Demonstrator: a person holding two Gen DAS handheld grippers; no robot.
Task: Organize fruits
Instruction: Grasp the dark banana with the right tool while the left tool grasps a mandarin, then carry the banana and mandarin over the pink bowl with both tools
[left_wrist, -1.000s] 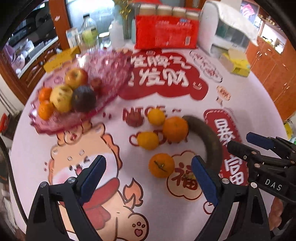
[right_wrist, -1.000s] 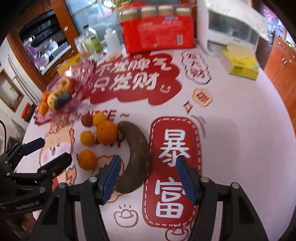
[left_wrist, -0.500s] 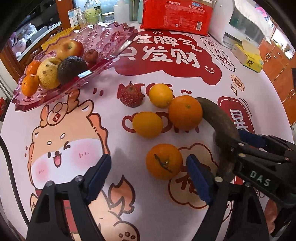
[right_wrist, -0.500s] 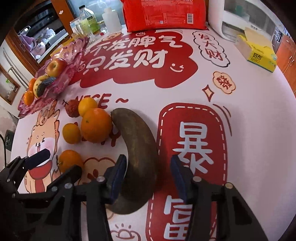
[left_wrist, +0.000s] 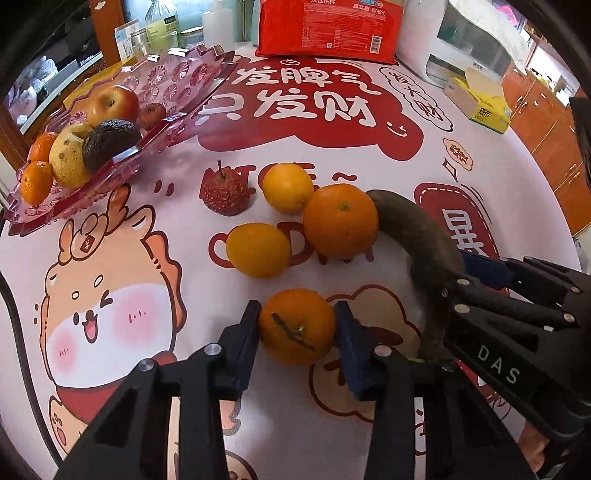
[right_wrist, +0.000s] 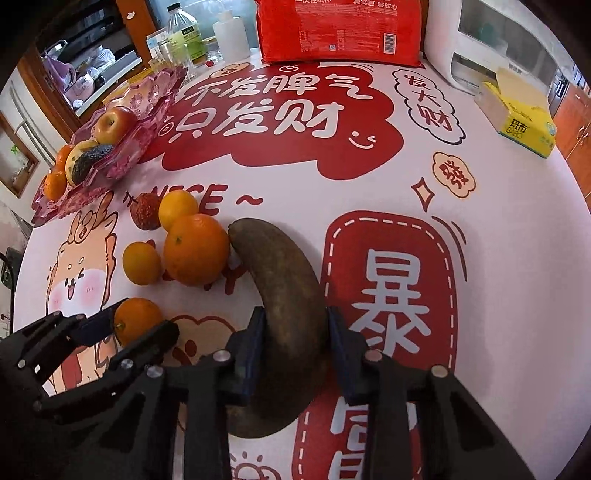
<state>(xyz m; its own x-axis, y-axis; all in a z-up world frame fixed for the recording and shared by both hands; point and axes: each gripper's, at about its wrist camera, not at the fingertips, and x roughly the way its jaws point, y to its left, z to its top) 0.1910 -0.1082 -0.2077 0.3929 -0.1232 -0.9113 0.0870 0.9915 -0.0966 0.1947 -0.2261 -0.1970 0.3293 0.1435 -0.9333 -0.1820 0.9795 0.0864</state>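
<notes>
My left gripper (left_wrist: 297, 328) is shut on a small orange with a stem (left_wrist: 297, 326) that rests on the table; the same orange shows in the right wrist view (right_wrist: 136, 319). My right gripper (right_wrist: 293, 332) is shut on a dark brown banana (right_wrist: 284, 288), which curves toward a large orange (right_wrist: 195, 249). Loose on the table lie that large orange (left_wrist: 340, 225), two yellow-orange citrus (left_wrist: 258, 249) (left_wrist: 287, 187) and a red bumpy fruit (left_wrist: 223, 192). A pink glass tray (left_wrist: 177, 70) at the far left holds an apple, a pear, an avocado and small oranges.
A red package (left_wrist: 328, 26) stands at the table's far edge, with bottles (left_wrist: 159, 26) to its left. A white appliance (left_wrist: 461, 40) and a yellow tissue box (left_wrist: 480, 99) sit at the far right. Wooden cabinets lie beyond the right edge.
Both grippers moved forward and down and closed: the left onto the stemmed orange, the right onto the banana. One second ago both were open above the table.
</notes>
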